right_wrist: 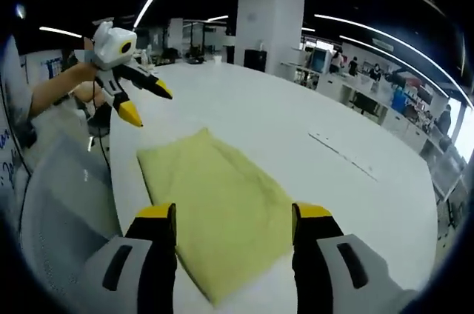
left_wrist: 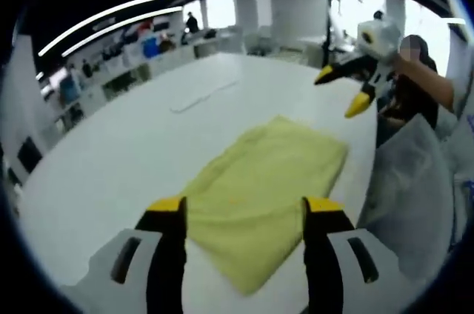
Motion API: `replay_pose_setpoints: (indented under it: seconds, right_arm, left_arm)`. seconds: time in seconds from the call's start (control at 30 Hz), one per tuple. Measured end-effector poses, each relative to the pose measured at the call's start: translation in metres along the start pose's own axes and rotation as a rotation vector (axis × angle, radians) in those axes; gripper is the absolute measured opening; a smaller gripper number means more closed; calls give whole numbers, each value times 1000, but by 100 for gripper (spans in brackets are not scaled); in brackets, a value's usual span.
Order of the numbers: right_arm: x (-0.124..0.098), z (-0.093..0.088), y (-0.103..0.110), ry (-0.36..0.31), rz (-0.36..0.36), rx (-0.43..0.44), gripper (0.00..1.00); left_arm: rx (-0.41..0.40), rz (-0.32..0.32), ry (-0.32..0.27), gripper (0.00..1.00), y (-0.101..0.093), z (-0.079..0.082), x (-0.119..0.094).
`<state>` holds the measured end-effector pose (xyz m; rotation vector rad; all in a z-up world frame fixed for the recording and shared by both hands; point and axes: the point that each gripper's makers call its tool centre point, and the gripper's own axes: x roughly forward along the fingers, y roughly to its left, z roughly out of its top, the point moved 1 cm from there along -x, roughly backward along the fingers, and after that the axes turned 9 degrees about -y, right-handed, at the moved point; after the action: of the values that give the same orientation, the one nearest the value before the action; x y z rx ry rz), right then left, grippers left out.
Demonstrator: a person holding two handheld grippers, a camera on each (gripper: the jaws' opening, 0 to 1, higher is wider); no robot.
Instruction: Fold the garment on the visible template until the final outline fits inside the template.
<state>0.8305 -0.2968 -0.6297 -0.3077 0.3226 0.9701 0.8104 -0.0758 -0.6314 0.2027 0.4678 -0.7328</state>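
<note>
I see one folded yellow cloth garment [left_wrist: 266, 195] [right_wrist: 218, 206] lying flat on the white table [left_wrist: 133, 144] [right_wrist: 296, 129]. My left gripper [left_wrist: 244, 206] [right_wrist: 144, 103] and right gripper [right_wrist: 233, 214] [left_wrist: 342, 92] hover above it, both spread apart, gripping nothing.

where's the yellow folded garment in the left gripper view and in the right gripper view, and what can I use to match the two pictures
Left gripper view: the yellow garment lies on the white table, centre to lower centre, running between the left tool and its open jaws.
Right gripper view: the yellow garment sits centre to lower centre, reaching the right tool.
Shared landmark: the thin marking line on the table.
</note>
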Motion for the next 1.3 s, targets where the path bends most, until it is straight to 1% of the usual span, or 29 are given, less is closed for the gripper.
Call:
replay_pose_setpoints:
  seconds: [0.1, 0.2, 0.27, 0.37, 0.5, 0.57, 0.63, 0.7, 0.77, 0.87, 0.97, 1.03, 1.23, 1.27, 1.3]
  right_arm:
    - [-7, -1, 3, 3, 7, 2, 71]
    - [-15, -3, 8, 12, -1, 6, 75]
    - [-19, -3, 10, 10, -7, 5, 77]
    - [-25, -2, 12, 7, -13, 19, 82]
    - [-34, -1, 14, 12, -35, 3, 96]
    - [-39, -1, 17, 16, -28, 2, 96]
    - [-43, -3, 21, 32, -17, 6, 98]
    - [-48, -5, 25, 48, -14, -7, 100]
    - [-54, -7, 27, 62, -17, -21, 100]
    - [-65, -5, 29, 58, -33, -22, 100]
    - [-74, -4, 31, 55, -41, -11, 100]
    - [-83, -1, 32, 48, -56, -15, 100]
    - [-99, 2, 39, 33, -63, 7, 100]
    - [-100, 2, 40, 26, -60, 14, 100]
    - [-101, 2, 41, 17, -61, 43, 100]
  left_arm:
    - [9, 1, -17, 63, -5, 0, -8]
    - [12, -3, -6, 69, -9, -3, -16]
    - [6, -14, -23, 73, -12, -2, -21]
    - [-3, -4, -51, 79, -13, 0, -27]
    - [12, 12, -48, 84, -15, -1, -36]
    - [10, 16, -46, 88, -17, -1, -41]
    - [-8, 14, -47, 90, -19, -2, -44]
    - [-10, 14, -53, 93, -21, -2, -48]
    - [-12, 7, -47, 96, -24, -3, -52]
    - [-1, 6, -35, 99, -28, -5, -59]
    - [-3, 0, -24, 100, -32, -8, -64]
    - [-14, -8, -28, 100, -36, -9, -68]
    - [-21, -11, -24, 100, -43, -11, -77]
    - [-25, -9, -31, 100, -44, -10, -80]
    - [-32, -7, -40, 100, -44, -9, -81]
